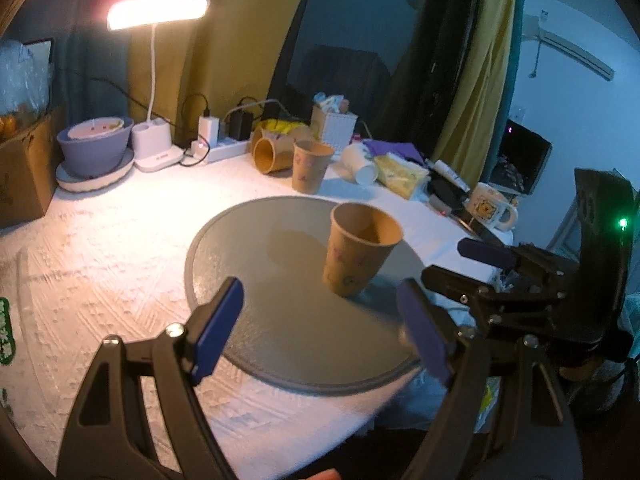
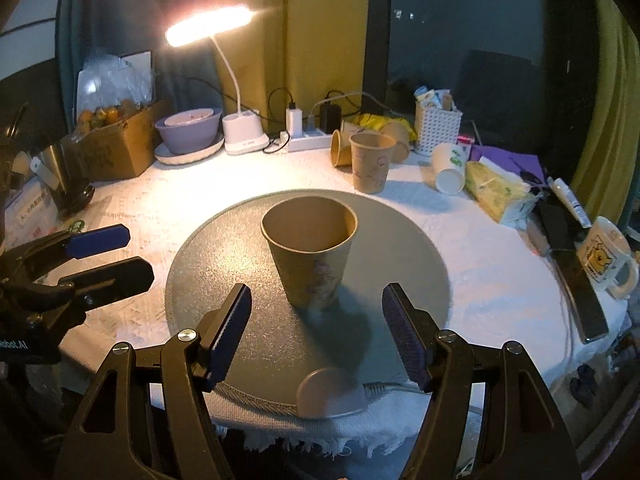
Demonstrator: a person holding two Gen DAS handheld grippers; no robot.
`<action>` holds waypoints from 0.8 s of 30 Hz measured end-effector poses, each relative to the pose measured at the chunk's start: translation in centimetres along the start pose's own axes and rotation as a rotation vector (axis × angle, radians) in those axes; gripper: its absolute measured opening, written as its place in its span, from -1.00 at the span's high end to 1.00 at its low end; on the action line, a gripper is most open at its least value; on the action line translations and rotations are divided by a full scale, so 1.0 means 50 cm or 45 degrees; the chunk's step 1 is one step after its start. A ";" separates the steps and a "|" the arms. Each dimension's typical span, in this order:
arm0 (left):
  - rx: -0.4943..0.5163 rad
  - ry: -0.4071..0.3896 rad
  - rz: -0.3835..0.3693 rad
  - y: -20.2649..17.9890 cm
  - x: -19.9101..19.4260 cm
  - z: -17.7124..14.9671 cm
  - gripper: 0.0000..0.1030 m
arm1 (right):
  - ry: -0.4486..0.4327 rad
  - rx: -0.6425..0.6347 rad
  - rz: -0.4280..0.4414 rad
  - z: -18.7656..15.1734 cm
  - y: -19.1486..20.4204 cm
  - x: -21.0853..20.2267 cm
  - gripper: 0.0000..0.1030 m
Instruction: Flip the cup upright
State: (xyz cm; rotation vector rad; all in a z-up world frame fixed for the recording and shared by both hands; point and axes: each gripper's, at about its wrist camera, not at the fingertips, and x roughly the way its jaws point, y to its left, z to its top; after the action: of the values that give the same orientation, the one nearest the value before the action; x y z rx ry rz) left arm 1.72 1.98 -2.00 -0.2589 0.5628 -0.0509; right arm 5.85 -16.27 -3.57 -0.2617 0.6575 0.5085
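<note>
I find the paper cup [image 2: 310, 254] standing mouth-up on the round grey mat [image 2: 224, 264] at the centre of the worktop [image 2: 500, 280], so I judge the flip complete or nearly so. Nothing touches it.

My right hand-held gripper [image 2: 316, 334] sits just short of the cup with jaws spread wide, released, one finger either side of the cup's base line but clear of it. My left hand-held gripper [image 1: 320, 334] is likewise released and empty, near the mat's front edge, the cup ahead and to its right.

Handling assessment: the cup appears empty, thin-walled and very light, hence easily tipped by a glancing finger and easily crushed by a hard squeeze. The printed wall looks matt, so I expect fair friction against the blue pads [image 2: 230, 332]. If regrasped, I would take it at mid-wall, below the rolled rim, with a light pinch; the tapered base offers less purchase.

Other cups [image 2: 370, 164] stand well apart at the rear.
</note>
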 end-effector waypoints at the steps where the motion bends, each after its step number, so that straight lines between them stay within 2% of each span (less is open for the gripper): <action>1: 0.007 -0.009 -0.002 -0.004 -0.007 0.003 -0.56 | -0.011 0.000 -0.003 0.001 0.000 -0.007 -0.38; 7: 0.039 -0.065 -0.006 -0.023 -0.044 0.017 -0.57 | -0.069 0.000 -0.015 0.006 -0.001 -0.050 -0.38; 12: 0.061 -0.123 0.011 -0.030 -0.072 0.023 -0.75 | -0.107 0.001 -0.019 0.009 -0.004 -0.073 -0.38; 24: 0.150 -0.266 0.022 -0.067 -0.130 0.053 -0.76 | -0.217 -0.020 -0.029 0.018 -0.006 -0.138 -0.38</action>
State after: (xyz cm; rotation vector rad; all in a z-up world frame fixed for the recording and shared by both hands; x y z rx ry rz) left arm -2.25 0.11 4.41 -0.1423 0.3528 -0.0398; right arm 1.80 -18.68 1.57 -0.2373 0.4846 0.5080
